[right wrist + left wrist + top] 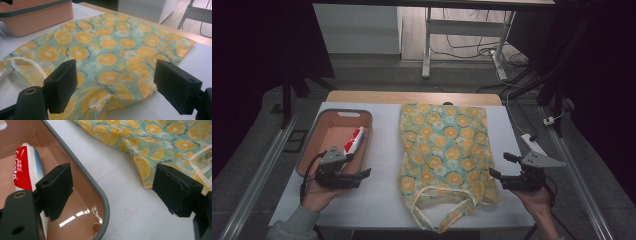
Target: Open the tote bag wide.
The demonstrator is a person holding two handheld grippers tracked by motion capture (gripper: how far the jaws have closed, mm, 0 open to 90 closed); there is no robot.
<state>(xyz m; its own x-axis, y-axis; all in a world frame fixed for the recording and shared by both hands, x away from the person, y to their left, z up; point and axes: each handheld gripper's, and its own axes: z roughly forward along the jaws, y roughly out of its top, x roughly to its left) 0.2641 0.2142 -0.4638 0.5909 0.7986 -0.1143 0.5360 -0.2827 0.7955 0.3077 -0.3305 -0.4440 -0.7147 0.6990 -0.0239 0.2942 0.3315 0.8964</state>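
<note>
A cloth bag (pixel 444 150) printed with orange slices lies flat in the middle of the white table, its handles (pixel 443 206) toward the front edge. A red and white toothpaste tube (pixel 353 139) lies inside a salmon-pink tray (pixel 312 145) at the left. My left gripper (pixel 364 174) hovers open over the tray's near right corner, with the tube (pixel 23 167) behind its left jaw and the tray rim (pixel 85 180) between the jaws. My right gripper (pixel 502 167) stands open at the bag's right edge, facing the bag (pixel 107 47), nothing between its jaws.
The pink tray (pixel 35 15) appears beyond the bag in the right gripper view. A white power strip (pixel 532 144) lies off the table's right edge. A desk frame (pixel 428 45) and cables stand on the floor beyond the table.
</note>
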